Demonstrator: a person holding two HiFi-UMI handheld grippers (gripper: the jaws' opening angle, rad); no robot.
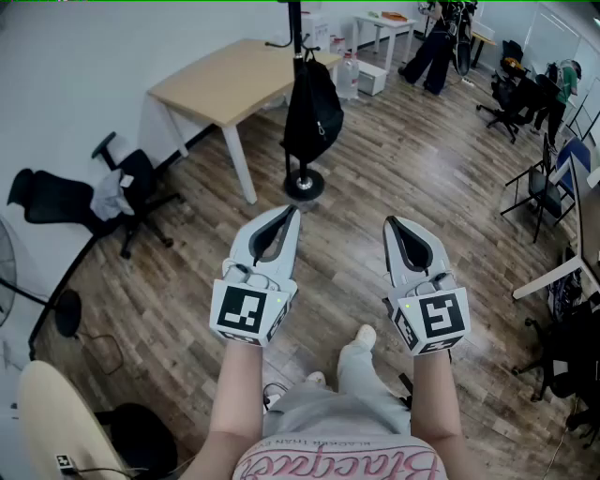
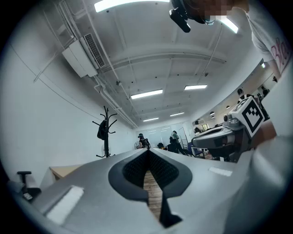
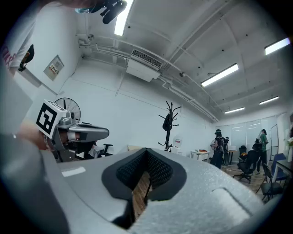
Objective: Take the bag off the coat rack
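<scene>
A black bag (image 1: 312, 108) hangs from the black coat rack (image 1: 296, 28), whose round base (image 1: 304, 185) stands on the wood floor ahead of me. Both grippers are held side by side at waist height, well short of the rack. My left gripper (image 1: 292, 212) is shut and empty, its tip pointing toward the base. My right gripper (image 1: 390, 223) is shut and empty too. In the left gripper view the rack (image 2: 106, 137) with the bag (image 2: 101, 131) stands far off, left of the closed jaws. The right gripper view shows the bag (image 3: 167, 122) on the rack (image 3: 170, 132) in the distance.
A light wooden table (image 1: 230, 80) stands just left of the rack. A black office chair (image 1: 112, 192) with cloth on it sits at the left wall. More chairs (image 1: 539, 187) and a desk edge are at the right; people (image 1: 436, 47) stand at the far end.
</scene>
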